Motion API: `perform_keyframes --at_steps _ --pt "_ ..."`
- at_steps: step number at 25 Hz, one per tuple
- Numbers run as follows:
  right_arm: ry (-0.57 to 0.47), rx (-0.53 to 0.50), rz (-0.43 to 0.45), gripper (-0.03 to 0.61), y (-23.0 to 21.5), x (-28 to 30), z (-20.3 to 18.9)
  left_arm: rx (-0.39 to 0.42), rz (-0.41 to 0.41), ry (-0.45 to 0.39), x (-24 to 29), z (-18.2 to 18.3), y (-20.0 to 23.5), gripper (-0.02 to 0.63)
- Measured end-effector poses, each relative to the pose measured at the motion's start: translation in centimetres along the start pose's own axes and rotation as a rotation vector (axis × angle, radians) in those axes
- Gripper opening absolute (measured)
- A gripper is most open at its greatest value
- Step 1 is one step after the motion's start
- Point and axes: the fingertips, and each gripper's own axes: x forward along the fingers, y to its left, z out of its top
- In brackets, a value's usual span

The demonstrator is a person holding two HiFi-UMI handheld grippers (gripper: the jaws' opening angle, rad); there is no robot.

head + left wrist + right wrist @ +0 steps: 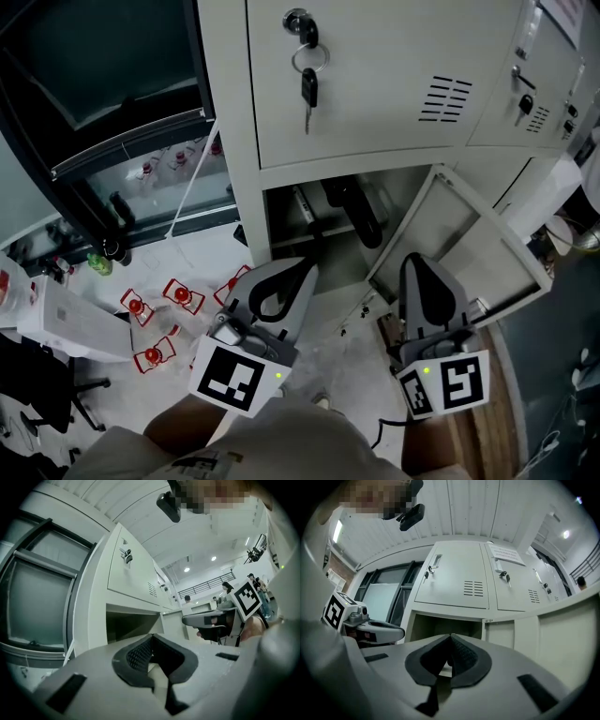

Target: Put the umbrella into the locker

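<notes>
The dark folded umbrella lies inside the open lower compartment of the pale locker. Its door is swung out to the right. My left gripper hovers in front of the opening, low and to the left, shut with nothing in it. My right gripper hangs beside the open door, also shut and empty. In the left gripper view the jaws meet before the dark compartment, and the right gripper shows at the right. In the right gripper view the closed jaws face the same opening. Neither gripper view shows the umbrella.
A key on a ring hangs from the upper locker door. More locker doors with keys stand at the right. Several red-and-white items and a white box lie on the floor at left, below a dark glass cabinet.
</notes>
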Motion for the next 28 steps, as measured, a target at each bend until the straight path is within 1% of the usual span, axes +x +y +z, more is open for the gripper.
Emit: perform_keyframes --at_steps 5,12,19,28 --pt "0.056 0.020 0.002 0.008 0.0 -0.6 -2.5 -0.002 -0.009 0.027 -0.4 -1.8 -0.4 0.008" --pt "0.103 0.040 0.026 0.006 0.6 -1.3 -4.8 -0.002 -0.020 0.063 -0.6 -3.7 -0.8 0.008" --pt "0.113 0.085 0.053 0.006 0.9 -1.4 -5.5 -0.004 -0.015 0.064 -0.6 -3.8 -0.8 0.008" --pt "0.129 0.084 0.055 0.006 0.8 -1.6 -6.0 0.003 -0.026 0.077 -0.5 -4.1 -1.1 0.008"
